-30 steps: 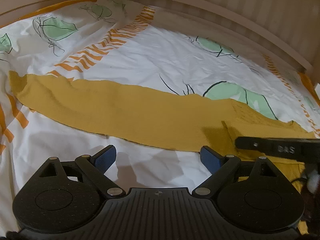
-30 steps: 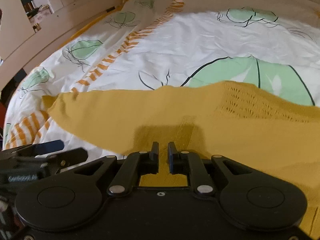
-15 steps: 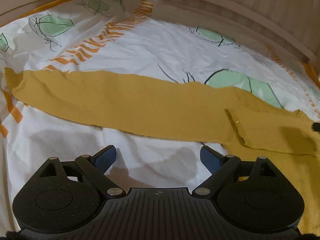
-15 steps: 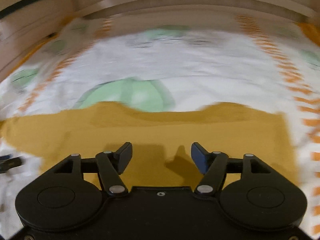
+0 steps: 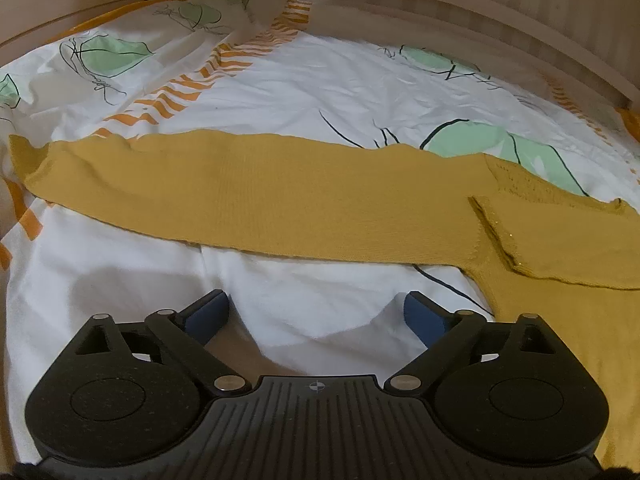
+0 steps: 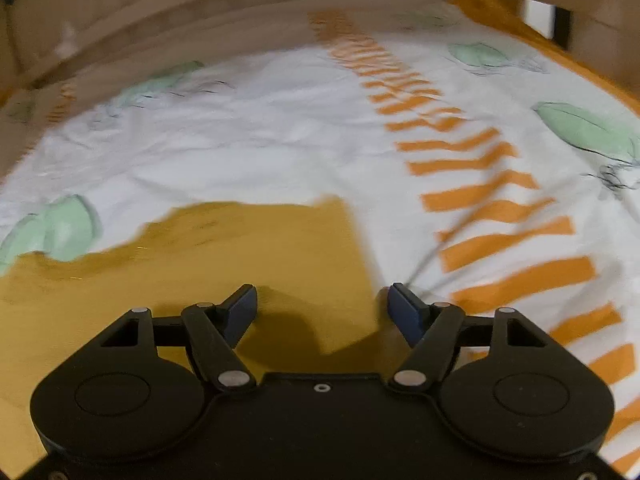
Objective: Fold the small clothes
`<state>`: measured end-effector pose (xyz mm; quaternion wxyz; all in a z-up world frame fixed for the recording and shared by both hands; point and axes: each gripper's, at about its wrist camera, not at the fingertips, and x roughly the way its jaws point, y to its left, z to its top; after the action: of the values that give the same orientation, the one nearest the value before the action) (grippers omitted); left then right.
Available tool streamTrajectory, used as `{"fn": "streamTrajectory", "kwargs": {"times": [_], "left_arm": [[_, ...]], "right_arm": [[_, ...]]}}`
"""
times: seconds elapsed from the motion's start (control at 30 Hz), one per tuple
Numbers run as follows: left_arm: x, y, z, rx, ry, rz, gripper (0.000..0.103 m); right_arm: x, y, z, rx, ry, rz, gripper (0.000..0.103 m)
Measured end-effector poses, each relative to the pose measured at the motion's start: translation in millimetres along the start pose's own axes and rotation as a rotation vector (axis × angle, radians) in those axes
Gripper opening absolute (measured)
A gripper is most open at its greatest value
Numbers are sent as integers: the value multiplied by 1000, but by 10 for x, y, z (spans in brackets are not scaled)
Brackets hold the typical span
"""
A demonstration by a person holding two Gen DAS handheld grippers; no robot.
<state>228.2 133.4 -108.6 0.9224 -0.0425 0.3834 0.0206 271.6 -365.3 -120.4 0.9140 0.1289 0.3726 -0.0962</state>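
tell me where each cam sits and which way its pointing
Left wrist: sits on the left gripper, low over the bedsheet, looking forward at the mustard knit sweater's long sleeve; its open blue-padded fingers show below.
Right wrist: sits on the right gripper, facing the sweater's straight edge and the sheet's orange stripes, motion-blurred; its open fingers show.
Shared: the same mustard knit sweater on the same leaf-print bedsheet, wooden bed rail behind.

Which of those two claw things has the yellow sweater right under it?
The right gripper: its open fingers hang over the mustard sweater by its straight edge. The left gripper, also open, has only white bedsheet between its fingers, the sweater lying farther ahead.
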Motion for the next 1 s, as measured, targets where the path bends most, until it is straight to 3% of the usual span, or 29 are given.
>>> {"fn": "streamTrajectory", "kwargs": {"times": [0.17,0.3,0.33,0.5,0.63,0.77,1.0], "left_arm": [[25,-12,-16,1,-5,2,100],[29,5,-39,-8,-23,-5,101],[28,0,-45,-4,-26,-5,101],[-6,40,-65,-15,-52,-30,101],[-95,185,-51,-85,-82,-74,100],[-204,399,60,-128,-94,-29,100],[-266,1027,361,-216,-118,100,100]], "right_arm": [[-174,-2,-22,22,-67,4,78],[-478,105,-59,11,-122,64,101],[-563,147,-71,7,-129,88,103],[-969,394,-222,-14,-128,241,103],[-1184,582,-441,-3,-105,337,103],[-1269,750,-717,4,-54,414,103],[-1241,1007,-1092,-2,17,469,103]]}}
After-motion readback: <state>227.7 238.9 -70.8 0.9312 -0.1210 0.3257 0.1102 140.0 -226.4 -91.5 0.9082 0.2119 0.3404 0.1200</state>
